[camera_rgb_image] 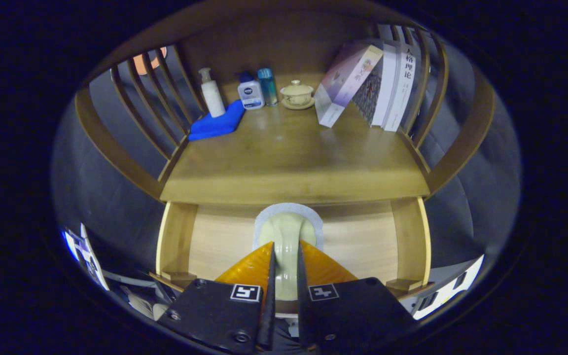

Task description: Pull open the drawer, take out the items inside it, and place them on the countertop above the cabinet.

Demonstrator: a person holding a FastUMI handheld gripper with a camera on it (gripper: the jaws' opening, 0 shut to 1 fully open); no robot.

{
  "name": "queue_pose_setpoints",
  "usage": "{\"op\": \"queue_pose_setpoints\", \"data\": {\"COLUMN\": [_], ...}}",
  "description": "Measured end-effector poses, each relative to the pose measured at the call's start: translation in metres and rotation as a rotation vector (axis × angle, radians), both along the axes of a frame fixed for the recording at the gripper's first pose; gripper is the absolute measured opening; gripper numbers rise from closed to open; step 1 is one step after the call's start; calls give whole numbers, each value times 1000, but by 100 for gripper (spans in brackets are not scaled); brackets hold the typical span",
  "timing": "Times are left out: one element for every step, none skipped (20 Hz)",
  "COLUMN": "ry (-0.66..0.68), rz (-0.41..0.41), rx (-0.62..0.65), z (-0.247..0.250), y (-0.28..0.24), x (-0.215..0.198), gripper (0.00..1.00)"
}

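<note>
Hand-held gripper clamped on pale green item, inside open drawer, countertop front bare

The countertop is warm honey-brown wood. At its back stand a white pump bottle, a blue cloth, a white bottle with blue cap and a cream cup. The drawer below it is pale wood. The gripper has orange fingers, black plates with black-and-white markers, and closes on a pale green item.
</note>
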State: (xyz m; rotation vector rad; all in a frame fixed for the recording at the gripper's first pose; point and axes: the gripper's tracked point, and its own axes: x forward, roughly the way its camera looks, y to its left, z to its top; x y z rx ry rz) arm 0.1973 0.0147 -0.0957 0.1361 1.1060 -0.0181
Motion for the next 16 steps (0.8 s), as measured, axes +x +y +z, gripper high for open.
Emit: {"op": "queue_pose_setpoints", "data": {"ry": [-3,-3,2,8,17,24,33,38,36,33,29,27,25,25,22,17], "rz": [-2,-7,-11,-7,-11,-15,-17,-19,-16,-13,-7,0,-1,-1,-2,-5], "rx": [8,6,6,8,7,12,12,6,0,-15,-26,-24,-17,-12,-14,-19], "z": [2,4,4,2,1,-1,-3,-4,-4,-3,-3,-3,-3,-3,-5,-8], "y": [1,-1,-1,0,-1,-1,0,-2,-3,-5,-5,-3,-1,1,0,-1], "x": [9,17,25,34,43,53,63,74,86,97,109,119,128,134,142,149], "gripper": [22,22,22,22,22,22,22,22,22,22,22,22,23,22,22,22]}}
